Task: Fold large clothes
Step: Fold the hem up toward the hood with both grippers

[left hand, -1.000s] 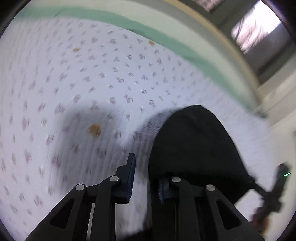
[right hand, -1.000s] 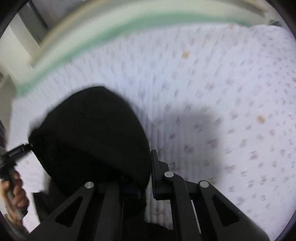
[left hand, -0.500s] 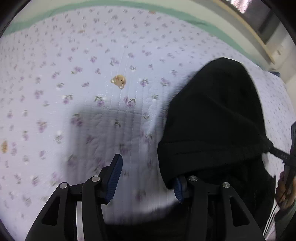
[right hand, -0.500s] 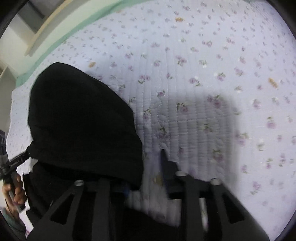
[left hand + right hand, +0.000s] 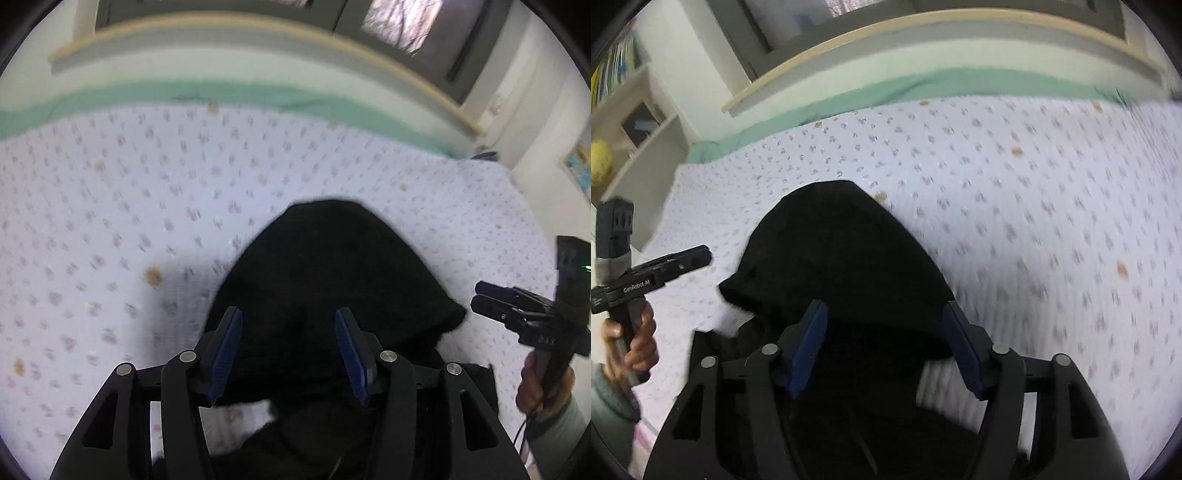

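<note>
My left gripper (image 5: 288, 350) hangs with jaws spread, empty, the black garment (image 5: 332, 280) on the quilt (image 5: 110, 221) at its 12 o'clock. My right gripper (image 5: 884, 345) is likewise agape over the garment's hood (image 5: 834, 251).

I'm in a home bedroom: a bed (image 5: 1034, 192) with floral quilt, a window (image 5: 402, 18) beyond, shelves (image 5: 639, 122) far left.

My right gripper (image 5: 882, 347) hangs with jaws spread over the black garment (image 5: 842, 266) on the floral quilt (image 5: 1034, 192); my left gripper (image 5: 701, 255) appears far left.
</note>
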A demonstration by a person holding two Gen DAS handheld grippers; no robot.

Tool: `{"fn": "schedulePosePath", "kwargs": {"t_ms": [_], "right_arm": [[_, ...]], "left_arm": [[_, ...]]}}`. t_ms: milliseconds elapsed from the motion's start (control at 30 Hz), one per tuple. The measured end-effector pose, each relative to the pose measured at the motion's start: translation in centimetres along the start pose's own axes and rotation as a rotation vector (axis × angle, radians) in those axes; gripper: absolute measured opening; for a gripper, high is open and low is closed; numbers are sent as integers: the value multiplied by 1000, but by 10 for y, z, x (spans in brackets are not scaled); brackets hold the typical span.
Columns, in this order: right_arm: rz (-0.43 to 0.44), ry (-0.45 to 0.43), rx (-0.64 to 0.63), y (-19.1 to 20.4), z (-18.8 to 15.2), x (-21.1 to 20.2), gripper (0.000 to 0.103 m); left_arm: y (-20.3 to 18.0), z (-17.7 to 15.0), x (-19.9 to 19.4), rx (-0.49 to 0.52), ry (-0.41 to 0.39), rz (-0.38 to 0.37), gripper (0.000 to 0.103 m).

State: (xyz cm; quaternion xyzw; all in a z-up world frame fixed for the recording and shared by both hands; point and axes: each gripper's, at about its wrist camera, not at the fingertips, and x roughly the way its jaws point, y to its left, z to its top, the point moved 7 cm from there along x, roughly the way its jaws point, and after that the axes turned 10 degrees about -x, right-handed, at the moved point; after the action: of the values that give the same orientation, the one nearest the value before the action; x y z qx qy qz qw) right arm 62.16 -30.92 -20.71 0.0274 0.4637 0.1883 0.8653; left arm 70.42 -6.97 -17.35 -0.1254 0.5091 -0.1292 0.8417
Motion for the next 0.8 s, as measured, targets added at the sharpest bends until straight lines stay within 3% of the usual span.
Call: {"fn": "schedulePosePath", "kwargs": {"t_ms": [100, 167, 200, 267, 367, 433, 567, 633, 733, 800], "right_arm": [[-25, 74, 10, -1, -9, 47, 63], [-30, 149, 24, -7, -27, 72, 47], [-28, 196, 22, -10, -42, 90, 47], [-33, 175, 21, -11, -50, 95, 47], [-53, 188, 13, -9, -46, 87, 47], [-39, 175, 17, -7, -34, 73, 47], [24, 14, -9, 18, 23, 32, 48], [15, -12, -47, 31, 44, 31, 50], [-34, 24, -99, 47, 65, 66, 50], [-72, 81, -97, 36, 60, 99, 50]], "left_arm": [[21, -18, 49, -51, 94, 83, 53], [36, -29, 74, -103, 156, 109, 55], [46, -33, 84, -151, 170, 81, 55], [49, -31, 84, -173, 163, 64, 55], [45, -29, 80, -125, 159, 89, 55], [44, -28, 78, -121, 150, 87, 55], [47, -30, 76, -149, 131, 66, 55], [47, -33, 73, -145, 124, 67, 55], [49, -39, 69, -144, 122, 61, 55], [51, -40, 67, -144, 117, 54, 55]]}}
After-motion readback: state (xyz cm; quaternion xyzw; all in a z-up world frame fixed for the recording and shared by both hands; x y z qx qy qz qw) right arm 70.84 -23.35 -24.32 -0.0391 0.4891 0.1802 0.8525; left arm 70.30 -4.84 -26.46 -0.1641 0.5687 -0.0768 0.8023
